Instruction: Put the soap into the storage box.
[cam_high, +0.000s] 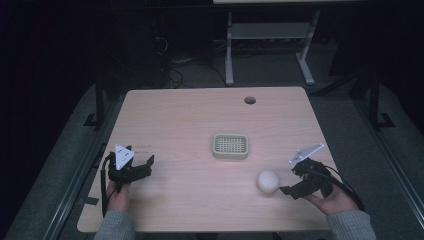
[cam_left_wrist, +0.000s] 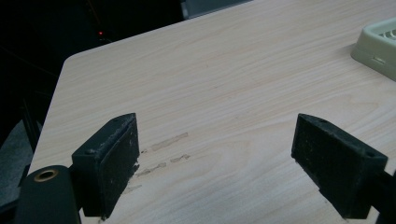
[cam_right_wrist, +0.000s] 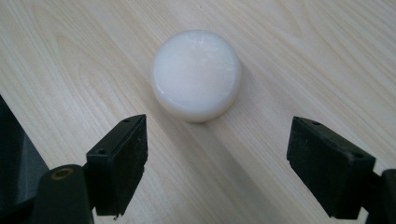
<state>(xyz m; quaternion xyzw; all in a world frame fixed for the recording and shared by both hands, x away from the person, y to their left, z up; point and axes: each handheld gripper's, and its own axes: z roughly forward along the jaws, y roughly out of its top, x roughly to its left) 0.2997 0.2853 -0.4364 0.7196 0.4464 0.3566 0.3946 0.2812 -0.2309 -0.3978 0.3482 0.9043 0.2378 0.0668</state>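
A round white soap-like puck (cam_right_wrist: 196, 74) lies flat on the light wooden table (cam_high: 190, 125), near the table's front right part. The right gripper (cam_high: 295, 181) is just beside the puck, on its right side in the high view, and does not touch it. In the right gripper view its two black jaws stand wide apart, with nothing between them, and the puck sits just past their tips. A little way behind the puck, near the middle of the table, sits a pale green square plastic tray with a grid top (cam_high: 230, 146). The left gripper (cam_high: 142, 167) is well apart from the puck, over the front left part of the table. Its jaws are wide apart too, with only bare wood under them. A small round hole (cam_high: 250, 100) is in the table near its far edge.
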